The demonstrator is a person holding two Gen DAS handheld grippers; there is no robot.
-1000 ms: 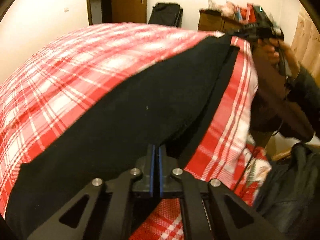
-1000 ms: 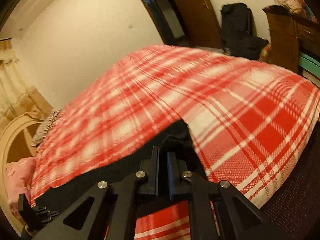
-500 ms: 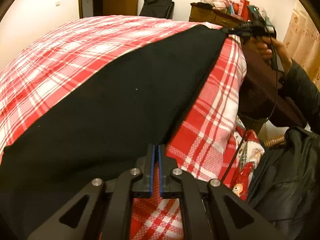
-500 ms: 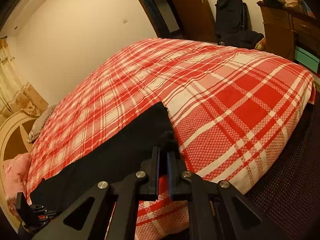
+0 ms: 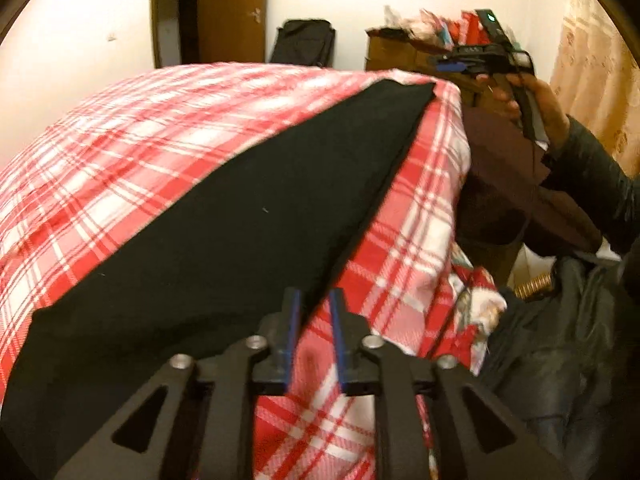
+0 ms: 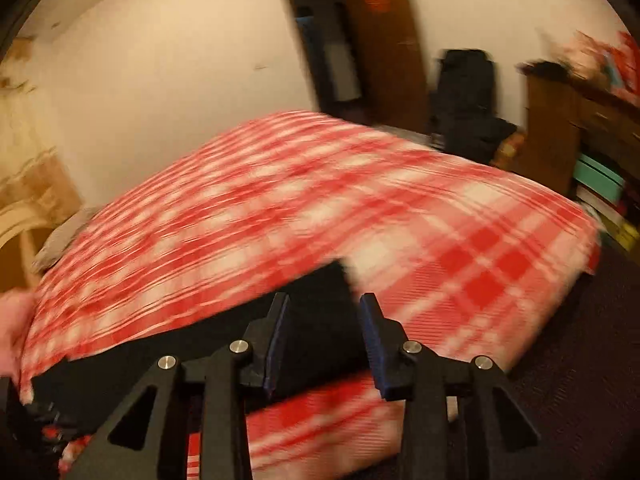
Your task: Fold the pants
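Black pants [image 5: 224, 232] lie flat in a long band across the red plaid bed [image 5: 132, 140], from lower left to upper right in the left wrist view. My left gripper [image 5: 314, 306] hovers at their near edge. Its jaws are opening, and the cloth edge lies beneath the gap, not pressed by the pads. At the pants' far end a hand holds my right gripper [image 5: 450, 65] just above the bed corner. The right wrist view is blurred. There my right gripper [image 6: 325, 310] is opening over the pants' end [image 6: 320, 288], with the cloth loose below it.
The bed's edge drops away on the right, with a dark jacket [image 5: 560, 340] and printed fabric [image 5: 476, 296] beside it. A wooden dresser [image 6: 560, 128], a black bag [image 6: 466, 100] and a brown door [image 5: 232, 12] stand beyond the bed. A hand [image 6: 12, 332] shows at the left edge.
Both grippers were shut on the pants' edges; their jaws have now parted and the cloth lies on the bed. The right gripper has lifted a little off the pants' end.
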